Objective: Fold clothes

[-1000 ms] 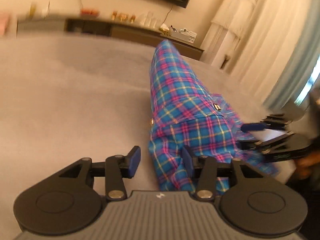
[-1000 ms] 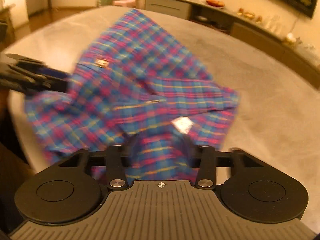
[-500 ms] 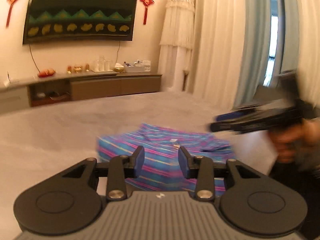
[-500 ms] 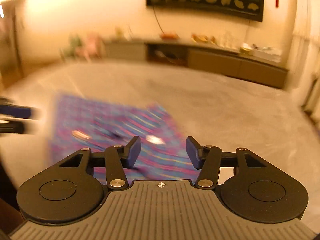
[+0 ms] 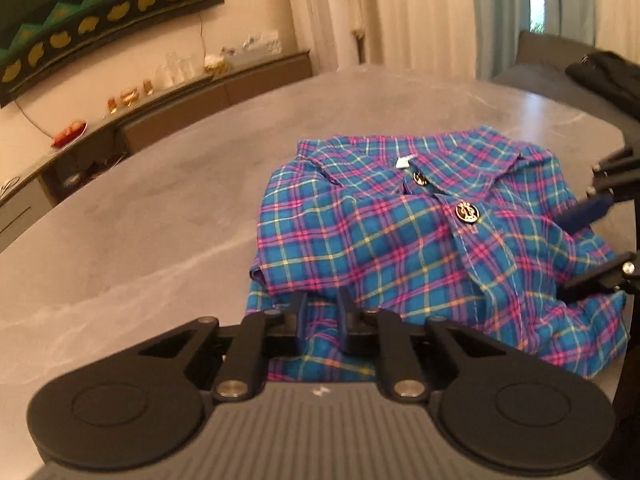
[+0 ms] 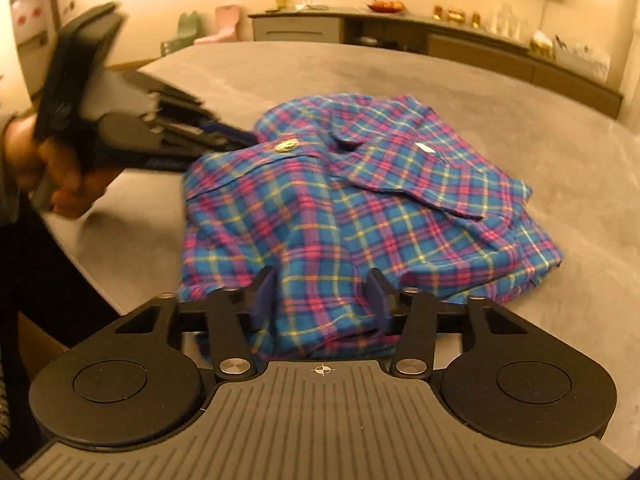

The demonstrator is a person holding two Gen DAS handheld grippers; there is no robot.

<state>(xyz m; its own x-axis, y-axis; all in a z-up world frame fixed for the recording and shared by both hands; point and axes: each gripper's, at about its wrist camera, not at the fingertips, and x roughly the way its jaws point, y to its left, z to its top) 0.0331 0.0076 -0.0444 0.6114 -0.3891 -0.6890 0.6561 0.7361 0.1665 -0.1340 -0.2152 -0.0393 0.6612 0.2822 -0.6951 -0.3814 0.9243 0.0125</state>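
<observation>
Near the table (image 5: 168, 216) edge, the plaid shirt (image 5: 400, 248) lies folded, collar uppermost. Its near hem is pinched by the left gripper (image 5: 322, 320); the right gripper (image 6: 320, 300) straddles cloth, jaws apart. If dragged, layers could be pulled askew.

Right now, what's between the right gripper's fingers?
A fold of the plaid shirt at its near edge sits between the right gripper's open fingers; the right wrist view shows it.
</observation>
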